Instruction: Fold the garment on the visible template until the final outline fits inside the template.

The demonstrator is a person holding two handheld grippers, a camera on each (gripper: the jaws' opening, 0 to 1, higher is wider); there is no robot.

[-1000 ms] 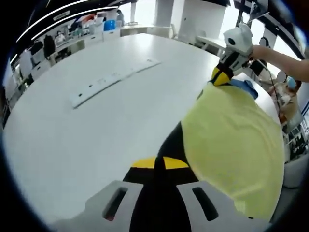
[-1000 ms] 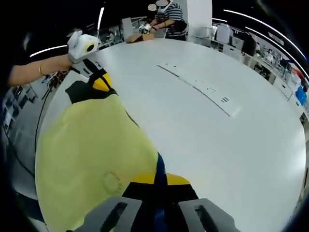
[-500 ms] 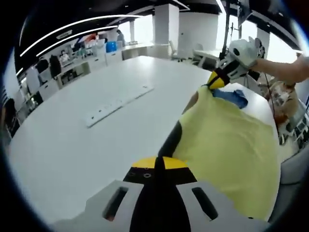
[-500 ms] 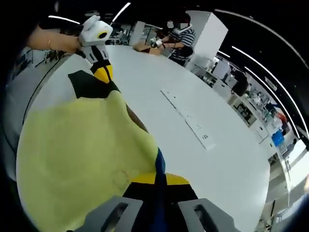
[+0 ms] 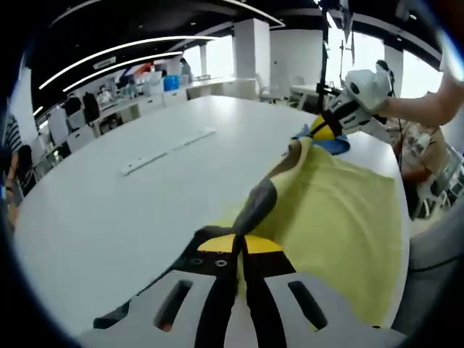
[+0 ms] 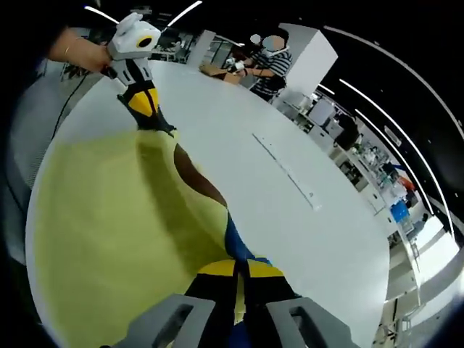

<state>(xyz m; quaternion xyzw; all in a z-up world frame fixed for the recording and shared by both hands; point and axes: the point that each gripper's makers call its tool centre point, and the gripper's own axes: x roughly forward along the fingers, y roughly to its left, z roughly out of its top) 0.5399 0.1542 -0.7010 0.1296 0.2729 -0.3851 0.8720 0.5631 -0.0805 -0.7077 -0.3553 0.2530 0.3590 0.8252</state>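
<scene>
white table (image 5: pixel 109 210): yellow garment (image 5: pixel 341 217) now lower, both grippers still clamped.

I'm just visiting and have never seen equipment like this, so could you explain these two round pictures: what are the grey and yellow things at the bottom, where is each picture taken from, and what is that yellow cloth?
No robot arm is at work here: a person holds one pair of hand-held tongs in each hand. A fisheye camera rides on each pair and looks along its jaws.

In the left gripper view, the left tongs rise from the bottom, shut on one edge of the pale yellow fabric garment with dark and blue trim. The right tongs, held by a person's hand, come in at the far end.

In the right gripper view, the right tongs pinch the same garment, and the left tongs appear at the top.

The garment is stretched between the two pairs, over a large white round table. A long white strip lies on the table.
</scene>
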